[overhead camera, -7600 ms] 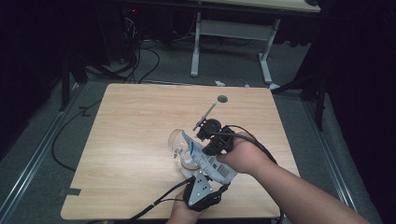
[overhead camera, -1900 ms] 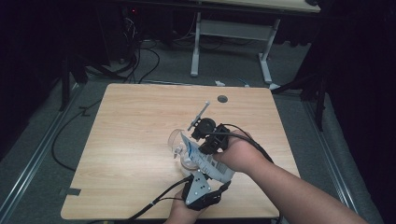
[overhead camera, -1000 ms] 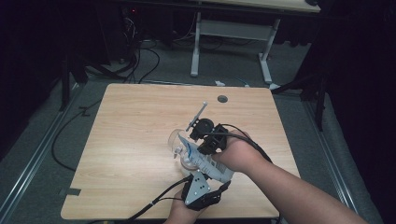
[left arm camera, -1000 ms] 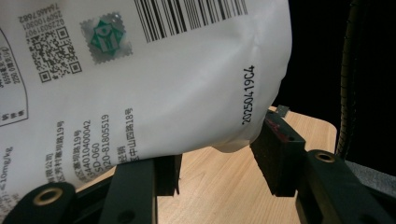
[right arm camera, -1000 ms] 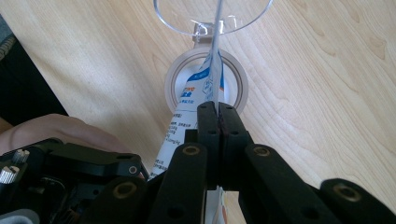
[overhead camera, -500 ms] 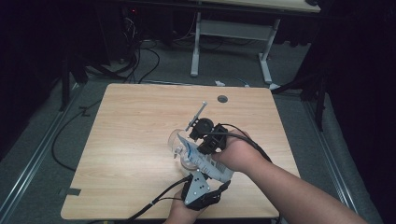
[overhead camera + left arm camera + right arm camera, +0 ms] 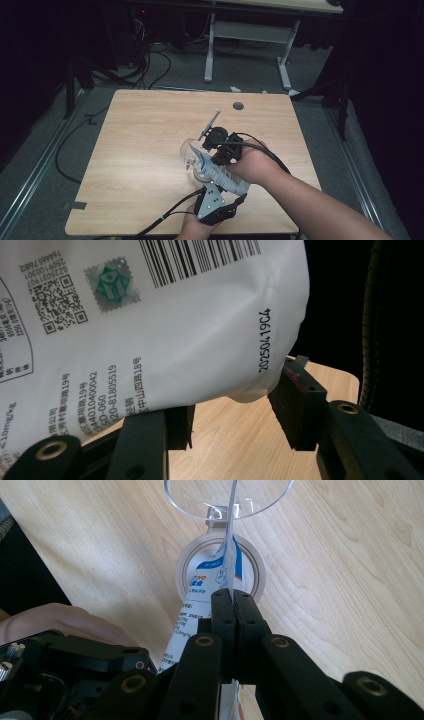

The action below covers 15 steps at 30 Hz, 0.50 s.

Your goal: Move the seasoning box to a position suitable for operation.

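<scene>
Dark room w/ cables on the grey floor; a wooden table (image 7: 150, 150) sits in the middle, a small round hole (image 7: 238, 106) near its far edge. Over its near-right part a white printed pouch (image 7: 220, 175) is held tilted, its upper end at a clear round container (image 7: 192, 150) (the rim is hard to trace in the high view, glassy and half covered by the pouch). The left hand-held gripper (image 7: 212, 202) is at the near table edge; in its own view the two pads stand either side of the pouch's lower end, the left pad tucked under the bag, the right pad beside its corner, so whether they actually press can't be told. The right hand-held gripper (image 7: 233, 600) is clenched flat on the pouch's thin top edge, above a round tape-like ring (image 7: 260, 572) and the container's clear rim. The person's right hand (image 7: 252, 162) covers most of that gripper's body from above.
</scene>
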{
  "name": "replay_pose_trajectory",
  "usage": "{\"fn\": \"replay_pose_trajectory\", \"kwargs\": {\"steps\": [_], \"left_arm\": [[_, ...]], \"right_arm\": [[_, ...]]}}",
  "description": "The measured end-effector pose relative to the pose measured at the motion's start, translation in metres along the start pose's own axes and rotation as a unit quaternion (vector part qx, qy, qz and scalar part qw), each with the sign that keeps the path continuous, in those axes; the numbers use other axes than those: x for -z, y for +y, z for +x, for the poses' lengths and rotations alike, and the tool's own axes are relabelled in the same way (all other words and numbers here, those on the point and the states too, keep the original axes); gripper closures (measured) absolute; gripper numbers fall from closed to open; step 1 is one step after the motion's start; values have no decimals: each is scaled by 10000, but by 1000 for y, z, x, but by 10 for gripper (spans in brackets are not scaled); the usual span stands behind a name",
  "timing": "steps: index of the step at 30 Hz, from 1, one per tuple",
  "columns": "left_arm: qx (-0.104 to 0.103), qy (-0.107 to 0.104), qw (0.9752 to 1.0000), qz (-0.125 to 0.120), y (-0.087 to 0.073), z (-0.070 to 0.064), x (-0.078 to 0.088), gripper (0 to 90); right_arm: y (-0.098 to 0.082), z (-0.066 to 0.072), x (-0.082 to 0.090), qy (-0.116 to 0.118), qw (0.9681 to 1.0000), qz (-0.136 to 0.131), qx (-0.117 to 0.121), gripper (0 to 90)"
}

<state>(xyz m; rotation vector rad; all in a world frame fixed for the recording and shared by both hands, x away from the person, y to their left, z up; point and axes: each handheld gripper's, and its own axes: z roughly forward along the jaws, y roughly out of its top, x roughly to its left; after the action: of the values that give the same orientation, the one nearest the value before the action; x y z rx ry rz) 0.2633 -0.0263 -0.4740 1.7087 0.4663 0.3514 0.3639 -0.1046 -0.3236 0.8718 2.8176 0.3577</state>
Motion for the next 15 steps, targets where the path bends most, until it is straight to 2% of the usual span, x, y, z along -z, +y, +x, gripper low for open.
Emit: {"fn": "replay_pose_trajectory", "kwargs": {"steps": [15], "left_arm": [[-1,-2,10000,-8,0,0,0,550]], "right_arm": [[1,1,-2,-17,10000,16,23,895]]}}
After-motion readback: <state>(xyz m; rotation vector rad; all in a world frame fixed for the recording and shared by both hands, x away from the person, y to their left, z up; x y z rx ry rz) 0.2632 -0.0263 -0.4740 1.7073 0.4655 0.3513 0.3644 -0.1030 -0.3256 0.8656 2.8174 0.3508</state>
